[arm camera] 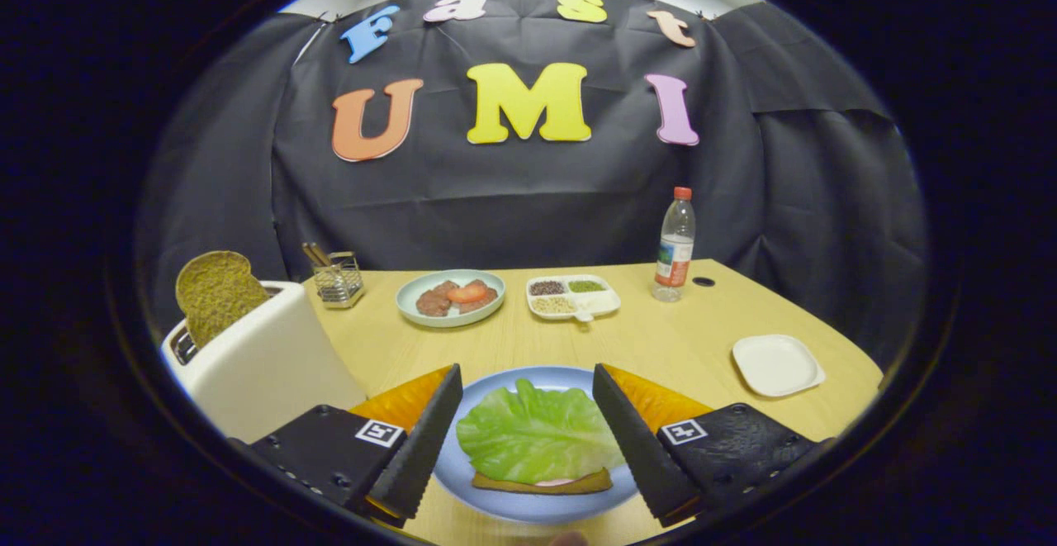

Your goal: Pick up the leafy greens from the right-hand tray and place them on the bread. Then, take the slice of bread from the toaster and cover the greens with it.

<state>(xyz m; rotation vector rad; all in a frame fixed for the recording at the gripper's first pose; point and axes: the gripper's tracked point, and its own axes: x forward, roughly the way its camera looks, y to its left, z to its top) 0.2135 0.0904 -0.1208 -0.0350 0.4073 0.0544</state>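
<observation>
We have the gripper (524, 414) hanging above the blue plate (495, 503) with its fingers spread wide and nothing held; the lettuce leaf (537, 439) lies between them, resting on the lower slice of bread (541, 484), whose brown edge peeks out at the near side. So the greens look placed, and by our reckoning the toaster slice is the next job.

That slice of bread (215, 291) stands upright in the slot of the white toaster (264, 364), off beyond our left finger and close to it. Here lies our main worry: swinging left, a finger could knock the toaster body or push the slice sideways instead of straddling it. A thin upright slice pinched near its top might also tilt or slip as we lift, and a hard squeeze could crack it. Leaving the plate carelessly, we could drag the leaf off the bread.

Around us on the tabletop (661, 339): a wire holder (338, 280) just behind the toaster, near enough to catch a finger on a wide approach; a plate of meat with a tomato slice (450, 296); a divided dish of seeds (574, 295); a water bottle (675, 247); and an empty white tray (776, 364) well to the right.
</observation>
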